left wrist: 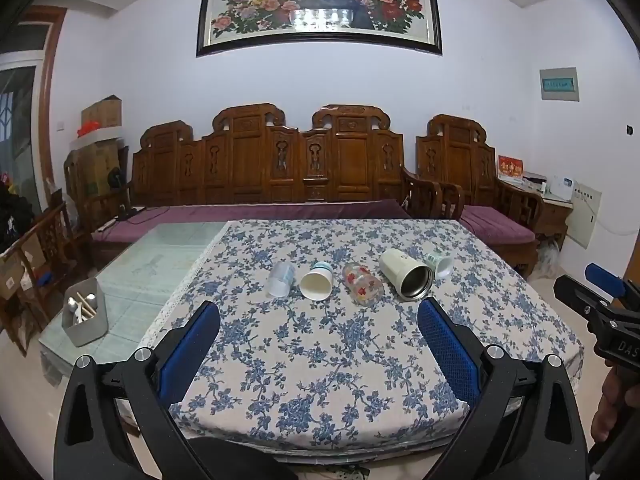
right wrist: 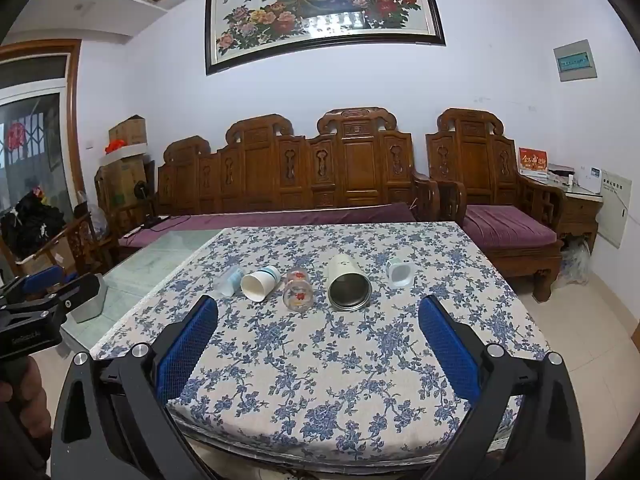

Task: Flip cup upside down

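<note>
While both tools hang short of the near edge of the counter (left wrist: 320, 360), the left gripper (left wrist: 320, 320) has its blue-padded fingers (left wrist: 192, 344) spread wide with nothing between them and nothing touched, and the right gripper (right wrist: 320, 320) is spread just as wide and equally unladen. Each points level across the floral cloth toward the row of cups, held low in front of the counter; in the left wrist view the right tool shows at the right border with part of a hand (left wrist: 612, 404) under it, and in the right wrist view the left tool shows at the left border above a hand (right wrist: 20, 396). Five cups lie on their sides in one row, well beyond both grippers: a clear plastic cup (left wrist: 281, 278) at the left, then a white paper cup (left wrist: 317, 282) with a teal band, a glass with red flowers (left wrist: 362, 283), a cream mug with a steel inside (left wrist: 406, 274), and a small white cup (left wrist: 440, 265) at the right, which touches or nearly touches the mug. One grey bin (left wrist: 85, 316) of utensils stands on the bare glass part of the counter to the left. One carved wooden bench (left wrist: 272, 168) and one matching armchair (left wrist: 472, 176) stand behind, under one framed peacock painting (left wrist: 320, 4).
</note>
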`<state>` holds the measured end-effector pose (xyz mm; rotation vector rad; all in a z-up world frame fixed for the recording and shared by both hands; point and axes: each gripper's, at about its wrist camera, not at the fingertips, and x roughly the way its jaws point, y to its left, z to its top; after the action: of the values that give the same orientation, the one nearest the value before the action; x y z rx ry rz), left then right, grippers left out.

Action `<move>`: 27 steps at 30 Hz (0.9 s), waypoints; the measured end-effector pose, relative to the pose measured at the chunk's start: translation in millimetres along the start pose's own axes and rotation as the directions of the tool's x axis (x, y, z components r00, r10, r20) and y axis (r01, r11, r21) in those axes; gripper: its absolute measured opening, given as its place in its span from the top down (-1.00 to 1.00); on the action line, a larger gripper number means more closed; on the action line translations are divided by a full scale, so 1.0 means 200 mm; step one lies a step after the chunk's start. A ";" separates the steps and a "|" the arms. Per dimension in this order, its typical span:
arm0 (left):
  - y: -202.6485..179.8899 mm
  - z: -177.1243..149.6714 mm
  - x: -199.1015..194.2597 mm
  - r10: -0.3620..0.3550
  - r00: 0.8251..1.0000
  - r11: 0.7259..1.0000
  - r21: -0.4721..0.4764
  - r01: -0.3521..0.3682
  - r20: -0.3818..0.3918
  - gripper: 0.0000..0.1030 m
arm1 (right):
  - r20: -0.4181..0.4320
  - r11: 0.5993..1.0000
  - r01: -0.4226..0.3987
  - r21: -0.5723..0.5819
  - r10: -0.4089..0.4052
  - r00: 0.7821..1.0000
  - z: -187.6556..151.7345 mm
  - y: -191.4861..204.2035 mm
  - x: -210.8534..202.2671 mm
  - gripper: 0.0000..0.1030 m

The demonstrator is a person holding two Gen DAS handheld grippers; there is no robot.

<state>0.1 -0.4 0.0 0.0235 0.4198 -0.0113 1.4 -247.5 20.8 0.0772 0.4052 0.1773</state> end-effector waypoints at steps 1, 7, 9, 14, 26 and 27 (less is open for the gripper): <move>0.00 0.00 0.00 -0.001 1.000 1.000 -0.001 0.001 0.001 -0.85 | 0.000 1.000 0.000 0.000 0.000 1.000 0.00 0.00 0.00 -0.95; 0.00 0.02 0.00 -0.003 1.000 1.000 -0.003 0.003 0.003 -0.85 | 0.000 1.000 0.001 0.000 -0.001 1.000 0.00 0.00 0.00 -0.95; 0.00 0.02 0.01 -0.003 1.000 1.000 -0.003 0.003 0.003 -0.85 | -0.001 1.000 0.000 0.001 0.000 1.000 0.00 0.00 0.00 -0.95; -0.01 0.02 0.02 -0.003 1.000 1.000 -0.004 0.003 0.005 -0.85 | 0.001 1.000 0.000 0.000 0.000 1.000 0.00 0.00 0.00 -0.95; -0.02 0.06 -0.01 -0.008 1.000 1.000 -0.004 0.008 0.017 -0.85 | 0.002 1.000 0.000 0.000 0.000 1.000 0.01 0.00 -0.01 -0.95; -0.03 0.06 -0.01 -0.008 1.000 1.000 -0.004 0.008 0.018 -0.85 | 0.001 1.000 0.000 0.000 0.000 1.000 0.01 0.00 -0.01 -0.95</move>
<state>2.8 -6.0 11.9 0.0177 0.4020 -0.0190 0.5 -246.9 22.5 0.0771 0.4042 0.1778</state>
